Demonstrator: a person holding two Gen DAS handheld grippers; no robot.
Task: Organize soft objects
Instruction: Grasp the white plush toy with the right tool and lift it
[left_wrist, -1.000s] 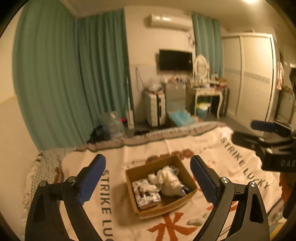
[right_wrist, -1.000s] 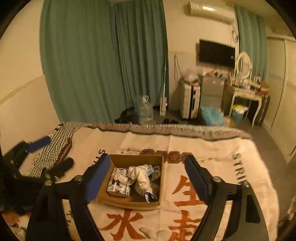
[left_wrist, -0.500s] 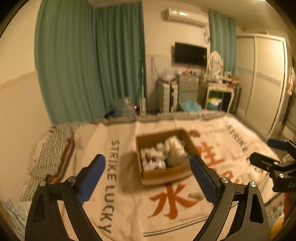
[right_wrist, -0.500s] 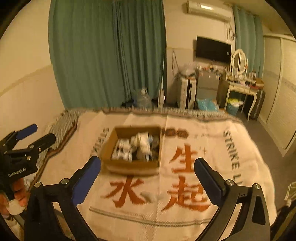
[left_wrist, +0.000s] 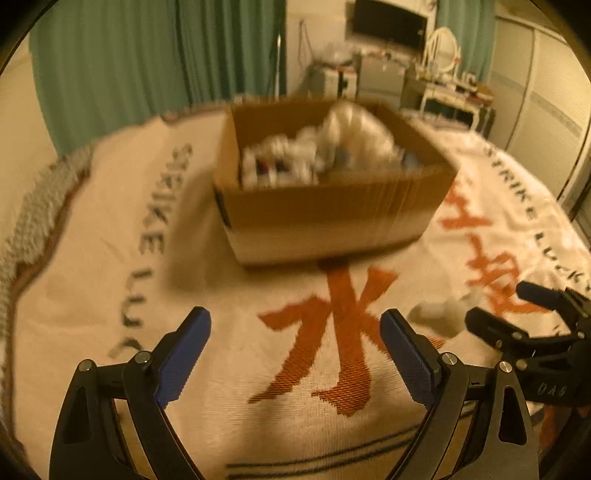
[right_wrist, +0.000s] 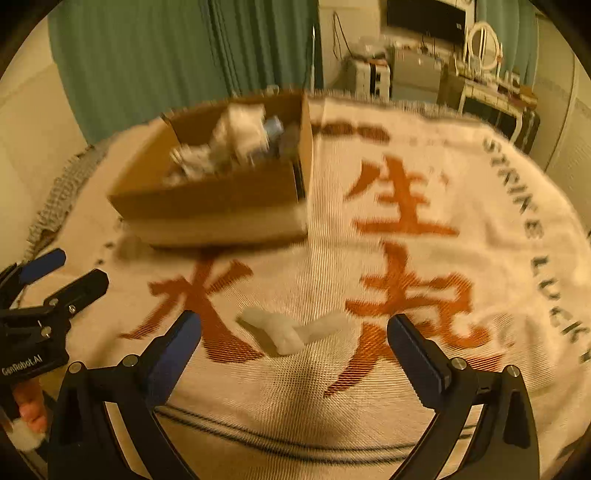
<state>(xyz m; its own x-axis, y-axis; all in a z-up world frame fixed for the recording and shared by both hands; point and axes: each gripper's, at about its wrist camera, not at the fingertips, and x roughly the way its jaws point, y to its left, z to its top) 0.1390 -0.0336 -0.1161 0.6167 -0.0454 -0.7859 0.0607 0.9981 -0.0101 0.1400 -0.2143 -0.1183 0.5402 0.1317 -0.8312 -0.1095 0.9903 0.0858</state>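
both grippers, left (left_wrist: 295, 343) and right (right_wrist: 293, 345), hovering released over blanket (right_wrist: 424, 258); white sock (right_wrist: 280, 330) lying before right one, box (left_wrist: 325, 206) behind.

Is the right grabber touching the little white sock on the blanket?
Apart. In the right wrist view the right gripper is open, with the white sock on the blanket between and beyond its fingertips, touching neither.

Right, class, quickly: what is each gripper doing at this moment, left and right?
Left gripper: open, holding nothing, above the blanket.
Right gripper: open, holding nothing, with the white sock lying on the blanket between its fingers.
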